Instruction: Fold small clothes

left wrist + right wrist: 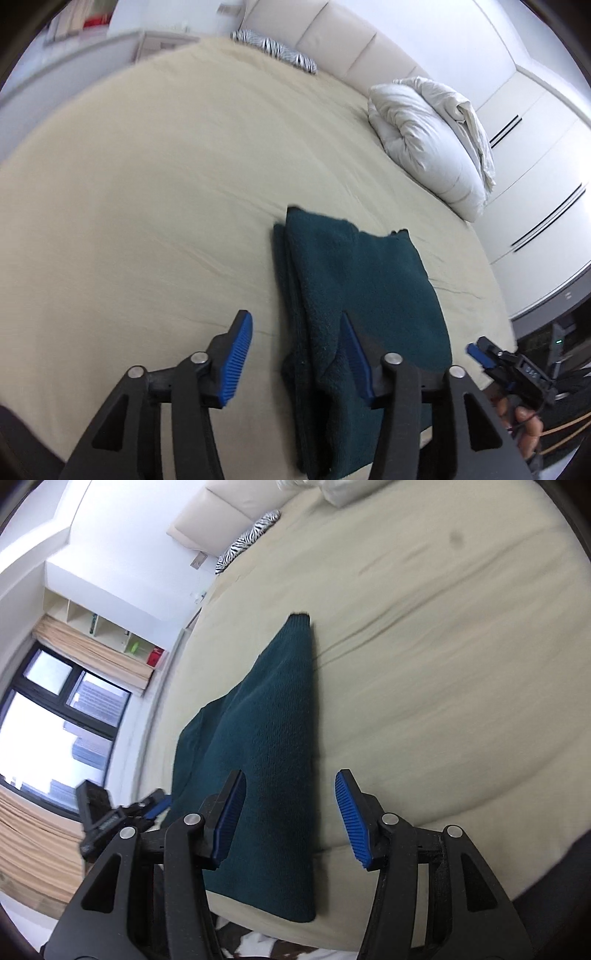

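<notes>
We see a bedroom with a big bed [147,206] covered by a smooth beige sheet with a few soft wrinkles. Far ahead of the left claw [299,356] there is a padded cream headboard [332,40], and a zebra-striped pillow [275,50] lies just below it. Ahead and to the right of that claw sits a puffy white duvet [424,140], rolled into a fat bundle. White wardrobe doors [535,177] stand further right. From the right claw [291,819] we see a dark-framed window [55,716] off to the left, and open wall shelves [110,635] above it with small colored things inside, too small for us to name.

The left claw is spread wide and holds nothing. Its right finger hangs over the dark green knit garment [354,302], while its left finger is over bare sheet. We cannot tell if it touches the cloth.

The right claw is spread wide too and grips nothing. The garment [266,738] runs away from between its fingers, lying folded into a long, narrow shape on the bed. The left finger is over the cloth, and the right finger is over the sheet.

The garment looks thick and fuzzy, with layered edges on one side. The claw pads [236,363] are blue and ribbed, on black arms.
</notes>
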A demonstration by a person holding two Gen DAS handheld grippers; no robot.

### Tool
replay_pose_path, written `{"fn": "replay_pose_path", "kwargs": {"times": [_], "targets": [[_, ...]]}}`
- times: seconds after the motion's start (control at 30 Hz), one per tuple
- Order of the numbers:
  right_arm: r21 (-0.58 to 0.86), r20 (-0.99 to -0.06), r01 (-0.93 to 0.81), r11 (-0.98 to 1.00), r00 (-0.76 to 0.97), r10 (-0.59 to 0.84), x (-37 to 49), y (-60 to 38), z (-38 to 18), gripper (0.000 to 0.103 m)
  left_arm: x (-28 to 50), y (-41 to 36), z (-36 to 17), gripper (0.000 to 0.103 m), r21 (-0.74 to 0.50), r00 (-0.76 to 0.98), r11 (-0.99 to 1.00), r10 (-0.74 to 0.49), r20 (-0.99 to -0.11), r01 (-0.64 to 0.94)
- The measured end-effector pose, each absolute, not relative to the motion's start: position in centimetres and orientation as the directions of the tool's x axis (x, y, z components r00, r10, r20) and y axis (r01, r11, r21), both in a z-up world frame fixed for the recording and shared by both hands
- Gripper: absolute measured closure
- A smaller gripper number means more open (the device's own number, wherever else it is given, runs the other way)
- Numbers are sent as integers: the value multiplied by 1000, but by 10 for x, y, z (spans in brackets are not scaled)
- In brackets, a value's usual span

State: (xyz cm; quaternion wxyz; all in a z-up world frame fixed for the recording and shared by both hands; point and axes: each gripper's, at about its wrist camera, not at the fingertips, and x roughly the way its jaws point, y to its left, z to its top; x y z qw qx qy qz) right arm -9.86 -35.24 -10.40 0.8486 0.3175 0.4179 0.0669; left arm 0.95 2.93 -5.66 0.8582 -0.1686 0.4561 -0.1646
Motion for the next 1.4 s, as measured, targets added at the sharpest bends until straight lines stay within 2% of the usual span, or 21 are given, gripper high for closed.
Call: {"fn": "replay_pose_path", "kwargs": {"times": [0.07,0.13,0.2,0.27,0.3,0.37,0.43,0.53,0.67,0.77,0.83,1.03,1.23,1.4], "targets": [[502,-685,140,854,667,293,-105,-346,-89,53,-4,21,-40,32,-358,592,921,-375,-713,151],[406,-678,135,904,708,198,-112,-333,-71,53,-27,7,-17,20,-237,694,956,-290,-659,174],[325,-657,140,935,745,117,-119,-320,-55,52,-50,-6,5,0,-120,795,978,-208,-570,169],[261,-622,148,954,781,49,-126,-308,-38,41,-69,-16,22,0,-60,855,983,-180,-486,173],[243,-601,152,958,799,26,-130,-304,-30,29,-77,-20,29,0,-41,875,984,-175,-452,176],[201,-535,161,966,844,-29,-140,-294,-14,15,-88,-25,42,0,-4,907,988,-145,-396,157],[147,-464,169,975,882,-83,-150,-285,3,7,-100,-30,56,0,21,938,990,-128,-323,142],[67,-354,189,980,923,-154,-165,-270,26,3,-108,-29,74,0,27,958,994,-99,-270,110],[14,-309,192,981,934,-178,-176,-260,53,0,-98,-25,83,0,20,937,998,-47,-348,57],[48,-311,206,977,933,-182,-184,-261,67,0,-98,-19,78,0,50,921,999,23,-389,-4],[62,-351,187,980,924,-154,-184,-260,72,0,-86,-19,67,0,77,884,997,42,-466,-7],[14,-593,178,984,793,-135,-156,-249,55,0,-63,-26,25,0,81,762,997,66,-644,-18],[49,-715,188,981,692,-96,-143,-246,26,0,-64,-45,-1,0,48,673,999,28,-739,11],[22,-737,177,984,668,-103,-138,-231,10,0,-70,-48,-4,0,49,662,999,22,-749,22]]}}
